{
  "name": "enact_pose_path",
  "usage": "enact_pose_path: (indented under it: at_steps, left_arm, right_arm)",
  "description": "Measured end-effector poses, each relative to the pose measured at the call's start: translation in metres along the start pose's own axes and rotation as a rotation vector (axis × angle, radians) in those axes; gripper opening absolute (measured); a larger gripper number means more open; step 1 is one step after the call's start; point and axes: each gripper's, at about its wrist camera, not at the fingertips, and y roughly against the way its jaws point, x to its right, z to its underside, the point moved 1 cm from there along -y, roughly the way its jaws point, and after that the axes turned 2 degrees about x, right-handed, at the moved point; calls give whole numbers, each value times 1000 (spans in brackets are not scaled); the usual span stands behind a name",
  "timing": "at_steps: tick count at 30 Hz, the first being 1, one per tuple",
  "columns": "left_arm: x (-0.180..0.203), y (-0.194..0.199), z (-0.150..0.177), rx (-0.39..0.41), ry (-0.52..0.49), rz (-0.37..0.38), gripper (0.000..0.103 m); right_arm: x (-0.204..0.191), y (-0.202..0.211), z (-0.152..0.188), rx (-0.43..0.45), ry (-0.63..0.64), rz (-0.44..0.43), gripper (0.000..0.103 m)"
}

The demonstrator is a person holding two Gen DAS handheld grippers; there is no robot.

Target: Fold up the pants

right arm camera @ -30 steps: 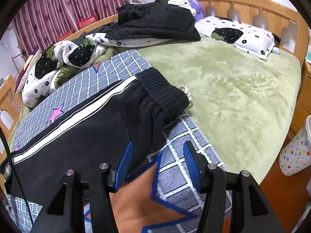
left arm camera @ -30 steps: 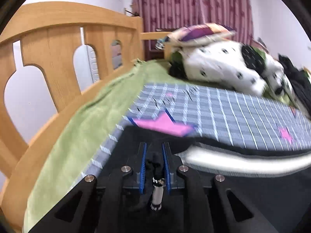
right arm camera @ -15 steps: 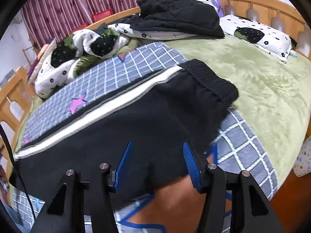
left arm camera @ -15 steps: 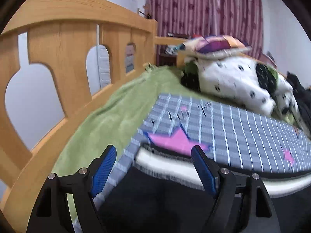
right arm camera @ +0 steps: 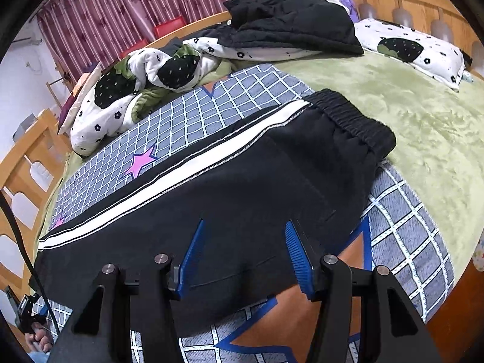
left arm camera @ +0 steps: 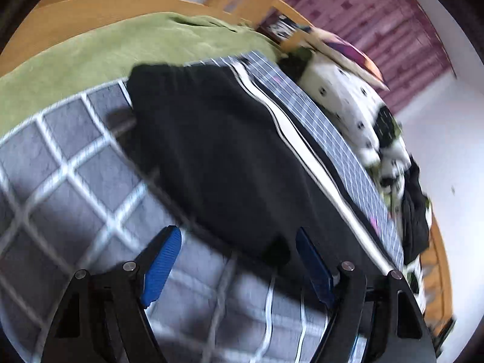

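Black pants with a white side stripe lie flat along a grey checked blanket on the bed, elastic waistband to the right. My right gripper hovers open just over the near edge of the seat area, with nothing pinched. In the left wrist view the picture is tilted and blurred. There the pants stretch away across the blanket. My left gripper stands wide open above the pants' near edge, and its pads touch no cloth.
A green sheet covers the mattress. A strawberry-print quilt, a black jacket and a pillow lie along the far side. The wooden footboard stands at the left, the headboard at the right. Orange floor shows below the bed edge.
My left gripper was shut on the pants' end and cord; it opened, let go, rolled and dropped to the near edge. My right gripper slid from beside the waistband to over the seat.
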Motion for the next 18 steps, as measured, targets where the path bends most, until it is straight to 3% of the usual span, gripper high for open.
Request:
enact_pose_path:
  at_steps: [4,6,7,8,10,12,13,15,18]
  left_arm:
    - [-13,-19,-37,68,69,-119,56]
    - [-24,-28,-55,84,125,-142,49]
    - [-28,-32,-63,84,158,-132,41]
    - [-28,-34,-69,77,163,-140,22]
    - [-25,-27,-80,72,136,-121,13]
    - [-13,0,-85,171,106,-38,12]
    - [-7,10,-83,204,68,-32,12]
    - [-4,7,-74,212,5,-110,13]
    - [-20,-23,-64,82,-3,-249,18]
  right_arm:
    - [0,-4,4,-6,-11,-8,54]
    - [1,-4,6,-5,-11,-2,54]
    - [2,-5,7,-7,-13,-1,54]
    - [3,-6,8,-10,-17,0,54]
    - [7,-9,10,-19,-25,6,54]
    - [9,-12,11,-28,-29,16,54]
    - [9,-11,11,-23,-29,18,54]
    - [9,-7,11,-2,-26,14,54]
    - [8,-7,10,-7,-15,7,54]
